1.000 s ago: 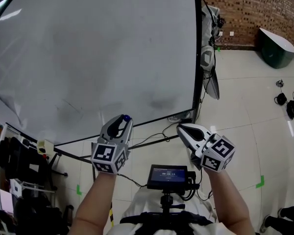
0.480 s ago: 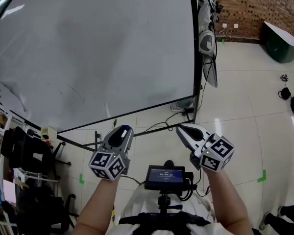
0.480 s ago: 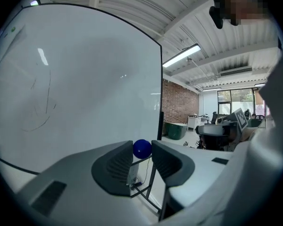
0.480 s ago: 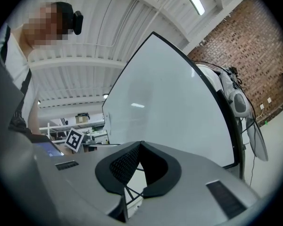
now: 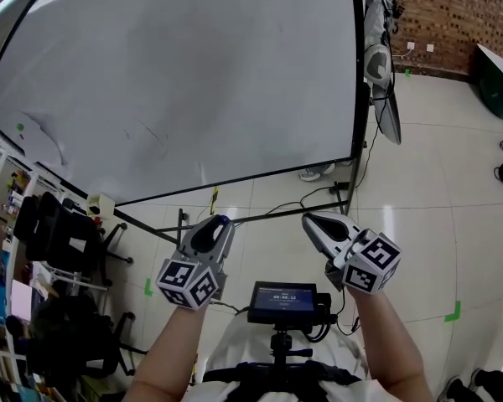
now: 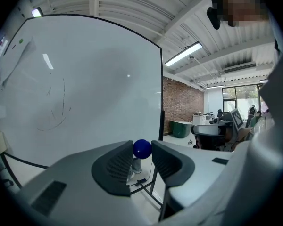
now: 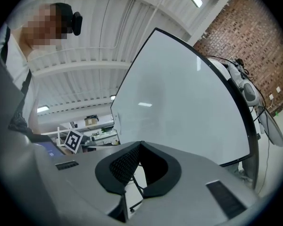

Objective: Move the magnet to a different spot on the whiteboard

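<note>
A blue, ball-shaped magnet (image 6: 142, 149) sits pinched between the tips of the left tool (image 5: 216, 226), which is closed on it with the ribbed pads pressing on either side. The magnet is off the whiteboard (image 5: 193, 82) and carried in the air in front of its lower edge, at about 7 o'clock in the head view. The board fills that view from 9 o'clock round to 1 o'clock. The right tool (image 5: 310, 219), at 5 o'clock, has its tips together with nothing between them and plays no visible part. The magnet is small, glossy and round, a deep blue with a faint highlight on top. Whether it has a flat base cannot be told, since the pads hide its sides. A ball that smooth would likely roll or pop out of a loose pinch, so the squeeze probably needs to stay even while the hand rises toward the board. The sound approach seems to be to bring it squarely onto a bare stretch of white, clear of the faint pen marks (image 6: 56, 112) at 9 o'clock in the left gripper view. The tool would open only once the magnet has caught.
</note>
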`<state>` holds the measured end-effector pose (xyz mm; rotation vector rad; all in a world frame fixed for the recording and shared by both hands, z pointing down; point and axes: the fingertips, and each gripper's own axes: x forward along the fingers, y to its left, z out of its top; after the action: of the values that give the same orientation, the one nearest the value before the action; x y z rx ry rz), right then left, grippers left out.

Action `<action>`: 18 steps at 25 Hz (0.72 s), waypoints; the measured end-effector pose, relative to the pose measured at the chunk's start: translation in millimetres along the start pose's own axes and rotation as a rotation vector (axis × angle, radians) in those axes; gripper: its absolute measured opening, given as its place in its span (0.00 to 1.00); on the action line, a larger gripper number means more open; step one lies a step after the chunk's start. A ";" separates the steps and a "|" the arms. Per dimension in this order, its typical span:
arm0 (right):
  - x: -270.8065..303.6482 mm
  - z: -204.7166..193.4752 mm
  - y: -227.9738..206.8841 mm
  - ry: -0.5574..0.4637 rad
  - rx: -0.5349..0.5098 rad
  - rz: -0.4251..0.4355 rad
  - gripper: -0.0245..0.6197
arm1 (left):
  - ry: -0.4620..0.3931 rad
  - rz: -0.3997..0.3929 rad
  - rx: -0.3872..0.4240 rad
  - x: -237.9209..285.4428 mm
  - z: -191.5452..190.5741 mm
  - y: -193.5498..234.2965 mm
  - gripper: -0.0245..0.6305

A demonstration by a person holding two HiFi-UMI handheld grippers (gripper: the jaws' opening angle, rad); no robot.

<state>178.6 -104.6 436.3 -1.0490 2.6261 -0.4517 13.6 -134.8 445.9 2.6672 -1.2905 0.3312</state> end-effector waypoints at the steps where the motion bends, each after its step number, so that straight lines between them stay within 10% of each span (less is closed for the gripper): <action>1: 1.3 -1.2 3.1 0.001 -0.001 0.006 0.09 | -0.001 0.004 -0.003 -2.6 -0.1 1.1 0.28; 18: 53.0 -44.3 53.4 0.080 -0.006 0.029 0.09 | -0.047 -0.114 -0.083 -52.2 -20.8 38.7 0.28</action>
<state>92.5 -97.0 448.9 -1.0134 2.7100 -0.4898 -51.0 -114.5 453.9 2.6788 -1.1330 0.1970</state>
